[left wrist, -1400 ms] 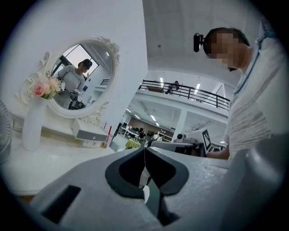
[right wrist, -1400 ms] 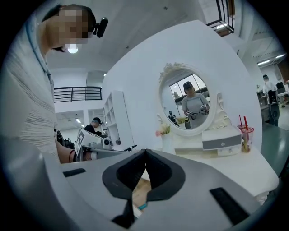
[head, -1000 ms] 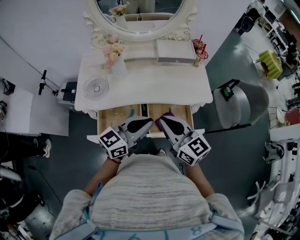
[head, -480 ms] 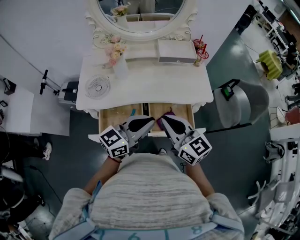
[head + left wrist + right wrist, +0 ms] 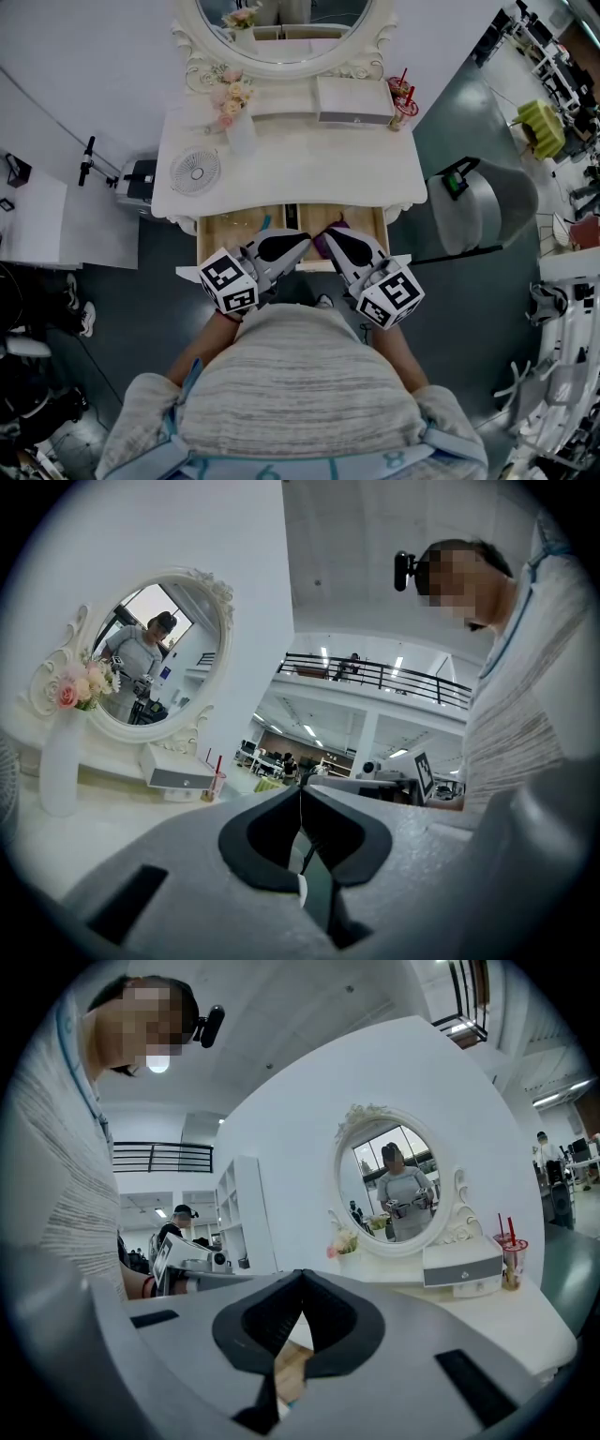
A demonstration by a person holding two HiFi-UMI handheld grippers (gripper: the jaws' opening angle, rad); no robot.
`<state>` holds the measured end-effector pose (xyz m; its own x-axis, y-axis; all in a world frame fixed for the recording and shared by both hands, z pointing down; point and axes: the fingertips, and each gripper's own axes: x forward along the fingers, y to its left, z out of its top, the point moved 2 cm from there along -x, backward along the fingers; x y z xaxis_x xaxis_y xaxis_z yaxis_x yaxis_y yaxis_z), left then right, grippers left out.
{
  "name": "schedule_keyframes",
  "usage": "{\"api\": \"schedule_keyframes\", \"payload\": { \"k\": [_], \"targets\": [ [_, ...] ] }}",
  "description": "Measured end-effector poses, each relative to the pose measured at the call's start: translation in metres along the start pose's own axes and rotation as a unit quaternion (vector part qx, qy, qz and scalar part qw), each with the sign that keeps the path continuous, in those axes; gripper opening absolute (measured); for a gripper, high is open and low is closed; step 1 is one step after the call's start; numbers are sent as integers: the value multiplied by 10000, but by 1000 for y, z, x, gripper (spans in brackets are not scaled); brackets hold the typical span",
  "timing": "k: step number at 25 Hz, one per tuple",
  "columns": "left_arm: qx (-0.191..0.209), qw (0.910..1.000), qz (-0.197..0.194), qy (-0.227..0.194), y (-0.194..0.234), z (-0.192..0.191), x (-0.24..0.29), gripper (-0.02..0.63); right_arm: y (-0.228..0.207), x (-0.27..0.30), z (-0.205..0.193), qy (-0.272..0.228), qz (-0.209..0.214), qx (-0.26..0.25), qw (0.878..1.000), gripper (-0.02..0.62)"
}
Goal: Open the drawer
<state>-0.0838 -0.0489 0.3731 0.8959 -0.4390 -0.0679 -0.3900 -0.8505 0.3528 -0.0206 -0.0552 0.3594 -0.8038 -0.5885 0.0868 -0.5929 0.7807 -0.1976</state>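
The drawer [image 5: 232, 226] of the white vanity table [image 5: 291, 169] stands pulled out, showing its wooden inside in the head view. A small blue item [image 5: 263, 223] and a purple item [image 5: 338, 228] lie in it. My left gripper [image 5: 302, 238] and right gripper [image 5: 326, 234] hover over the drawer's front edge, with their tips angled toward each other near the middle. Both are shut with nothing between the jaws. In the left gripper view the left gripper [image 5: 300, 791] has its tips touching. The right gripper [image 5: 300, 1275] looks the same in its own view, with drawer wood below.
On the tabletop stand a round white fan [image 5: 195, 171], a vase of flowers [image 5: 232, 112], a white box [image 5: 353, 101] and a cup with red straws [image 5: 401, 97], below an oval mirror [image 5: 281, 28]. A grey seat [image 5: 483, 206] is at the right, a black device [image 5: 139, 178] at the left.
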Motion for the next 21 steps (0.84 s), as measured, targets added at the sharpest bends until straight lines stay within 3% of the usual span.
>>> {"api": "schedule_keyframes", "payload": {
  "k": [21],
  "targets": [
    [-51,10000,-8,22,3,-4,5,14,-7,-1,2,-37,-9,54,10000,9]
  ]
}}
